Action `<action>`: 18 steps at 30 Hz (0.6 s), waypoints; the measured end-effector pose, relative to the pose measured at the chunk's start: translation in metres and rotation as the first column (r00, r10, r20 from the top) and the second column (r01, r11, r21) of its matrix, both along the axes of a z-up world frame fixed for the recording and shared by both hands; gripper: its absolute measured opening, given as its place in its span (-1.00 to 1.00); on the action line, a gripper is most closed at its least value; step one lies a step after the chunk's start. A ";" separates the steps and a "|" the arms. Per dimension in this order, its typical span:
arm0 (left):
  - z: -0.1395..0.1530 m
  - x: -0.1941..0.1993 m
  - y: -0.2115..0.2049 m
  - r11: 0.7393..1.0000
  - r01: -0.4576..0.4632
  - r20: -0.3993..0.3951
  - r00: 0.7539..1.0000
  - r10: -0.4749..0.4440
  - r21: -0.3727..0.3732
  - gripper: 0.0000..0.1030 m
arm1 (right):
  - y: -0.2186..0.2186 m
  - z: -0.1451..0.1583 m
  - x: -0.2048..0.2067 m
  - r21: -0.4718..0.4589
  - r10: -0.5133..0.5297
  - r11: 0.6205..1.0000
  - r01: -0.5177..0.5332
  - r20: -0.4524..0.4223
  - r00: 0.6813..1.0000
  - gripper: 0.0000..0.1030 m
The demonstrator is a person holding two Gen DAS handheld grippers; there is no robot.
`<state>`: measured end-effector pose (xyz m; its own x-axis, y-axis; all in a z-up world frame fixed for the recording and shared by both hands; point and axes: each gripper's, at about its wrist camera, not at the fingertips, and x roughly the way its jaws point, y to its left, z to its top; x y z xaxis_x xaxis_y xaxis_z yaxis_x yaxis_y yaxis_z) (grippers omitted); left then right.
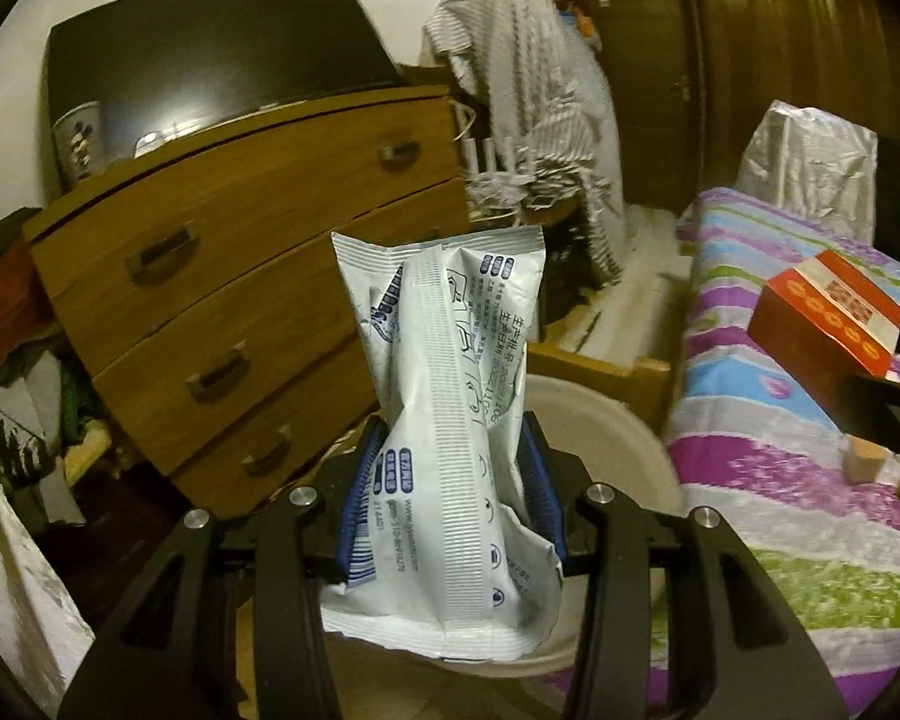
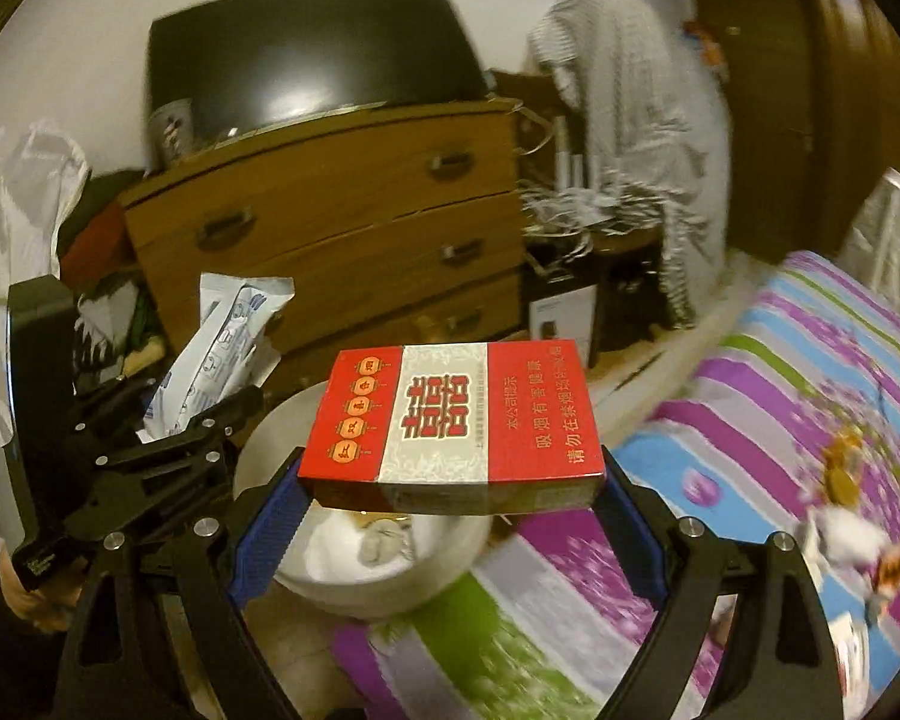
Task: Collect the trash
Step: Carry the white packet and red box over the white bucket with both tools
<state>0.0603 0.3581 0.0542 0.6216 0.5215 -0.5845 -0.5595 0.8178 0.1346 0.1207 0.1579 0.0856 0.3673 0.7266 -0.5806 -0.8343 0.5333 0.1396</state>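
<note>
Bedroom, striped bed (image 2: 780, 420) beside white bin (image 2: 354, 576). My left tool (image 1: 450, 480) grips the wrapper (image 1: 450, 396), right tool (image 2: 450, 498) the red box (image 2: 456, 420); next, release both over bin.

The bed (image 2: 810, 372) with the striped, flowered cover is carrying a few small scraps (image 2: 846, 534), blurred, near its right edge. The floor (image 2: 282, 648) beside the bed is carrying a white bin (image 2: 390, 588), touching the bed's side.

A home bedroom: striped bedspread (image 2: 810, 372), wooden drawer chest (image 1: 258, 276) (television (image 1: 210, 48) on top).
</note>
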 end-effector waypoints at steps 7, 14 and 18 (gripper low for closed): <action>-0.017 0.001 0.031 0.999 -0.022 -0.048 0.999 0.021 -0.024 -0.17 | 0.067 -0.010 -0.002 -0.102 0.077 0.992 -0.081 -0.043 0.996 0.74; -0.033 0.004 0.042 0.999 -0.013 -0.074 0.997 0.009 -0.050 -0.17 | 0.095 -0.030 -0.004 -0.167 0.111 0.979 -0.118 -0.047 0.993 0.74; -0.036 0.006 0.045 0.998 -0.013 -0.077 0.997 0.009 -0.059 -0.17 | 0.098 -0.036 -0.003 -0.184 0.120 0.975 -0.125 -0.041 0.992 0.74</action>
<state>0.0658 0.4029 0.0179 0.5681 0.4909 -0.6605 -0.5586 0.8194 0.1286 0.1179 0.2560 0.0491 0.2626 0.6433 -0.7192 -0.8920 0.4461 0.0733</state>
